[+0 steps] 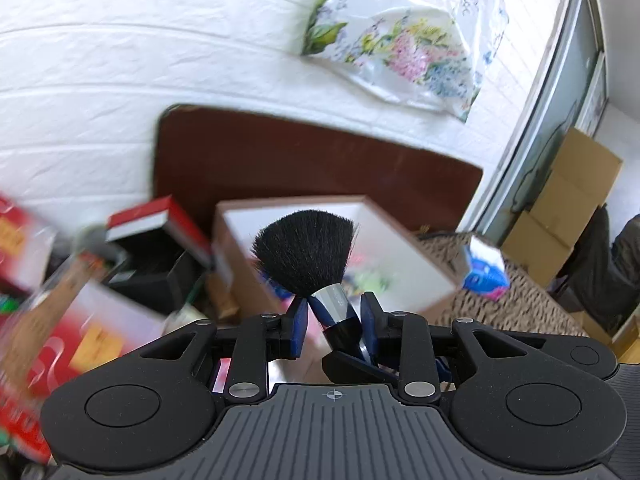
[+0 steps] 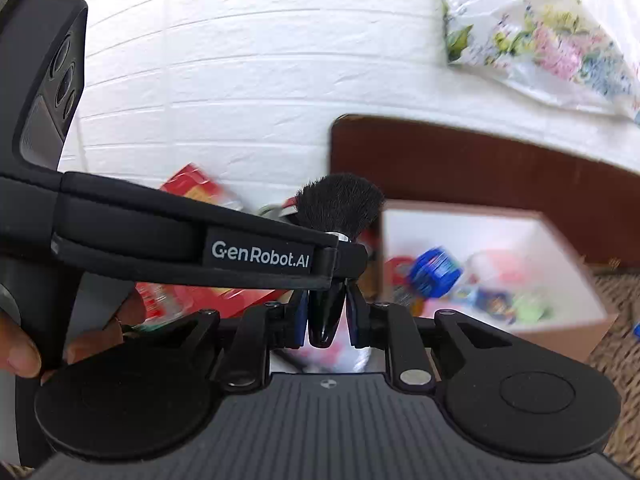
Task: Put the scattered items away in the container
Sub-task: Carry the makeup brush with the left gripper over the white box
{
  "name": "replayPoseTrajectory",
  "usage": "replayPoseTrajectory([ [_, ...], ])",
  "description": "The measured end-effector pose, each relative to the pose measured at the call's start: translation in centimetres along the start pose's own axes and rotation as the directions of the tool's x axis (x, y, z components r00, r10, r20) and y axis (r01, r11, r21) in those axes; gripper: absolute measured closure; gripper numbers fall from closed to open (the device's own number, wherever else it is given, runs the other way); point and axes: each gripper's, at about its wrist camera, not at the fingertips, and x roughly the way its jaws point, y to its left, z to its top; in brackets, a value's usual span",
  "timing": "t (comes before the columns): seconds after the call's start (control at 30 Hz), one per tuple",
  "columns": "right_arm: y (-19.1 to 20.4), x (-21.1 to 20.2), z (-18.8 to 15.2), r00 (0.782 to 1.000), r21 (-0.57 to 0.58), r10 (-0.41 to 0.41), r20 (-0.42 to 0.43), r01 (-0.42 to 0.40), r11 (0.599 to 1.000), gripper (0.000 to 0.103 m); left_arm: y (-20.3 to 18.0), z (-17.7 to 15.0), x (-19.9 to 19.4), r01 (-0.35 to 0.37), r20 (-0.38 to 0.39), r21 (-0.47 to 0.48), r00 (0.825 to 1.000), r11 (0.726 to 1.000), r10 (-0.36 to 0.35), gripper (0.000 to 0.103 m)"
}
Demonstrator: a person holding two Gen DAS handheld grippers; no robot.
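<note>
Both grippers hold one brush between them. Closest in the left wrist view, the left gripper [image 1: 334, 320] is clamped on the brush [image 1: 310, 256] at its metal collar and dark handle; the handle leans up and to the left between the blue pads, and the black bristles fan out ahead of the fingertips. In the right wrist view the right gripper [image 2: 328, 316] pinches the glossy black butt end of the same brush [image 2: 340, 204], whose long axis runs forward and upward, bristles away from the camera. The left gripper's body crosses that view from the left, with a hand [image 2: 24, 348] on its grip.

Just beyond the bristles stands an open cardboard box [image 2: 560, 330] with a white inside and small colourful things in it, blurred. It rests on a patterned mat [image 1: 520, 304]. Behind are a dark brown board [image 1: 280, 160], a white brick wall [image 1: 120, 60], and a flowered plastic bag [image 1: 408, 40]. Red boxes [image 1: 80, 340] lie to the left, blurred.
</note>
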Motion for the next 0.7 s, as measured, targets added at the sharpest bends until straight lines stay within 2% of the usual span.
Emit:
replayPoseTrajectory([
  [0.13, -2.7, 2.1, 1.6, 0.999, -0.041, -0.046, -0.009, 0.046, 0.998, 0.080, 0.2, 2.3, 4.5, 0.035, -0.026, -0.031, 0.999, 0.999, -0.035, 0.075],
  [0.3, -6.6, 5.6, 2.1, 0.995, -0.037, -0.084, -0.055, 0.082, 0.996, 0.080, 0.2, 3.5, 10.5, 0.057, -0.065, -0.051, 0.996, 0.997, -0.060, 0.075],
  [0.5, -11.6, 10.0, 2.4, 0.992, 0.015, -0.073, -0.106, 0.075, 0.997, 0.080, 0.7, 4.8, 17.2, 0.069, -0.118, -0.056, 0.990, 0.996, -0.075, 0.075],
  [0.7, -14.9, 14.4, 2.5, 0.985, 0.027, -0.058, -0.159, 0.063, 0.998, 0.080, 1.7, 5.6, 22.7, 0.062, -0.157, -0.059, 0.985, 0.996, -0.071, 0.075],
])
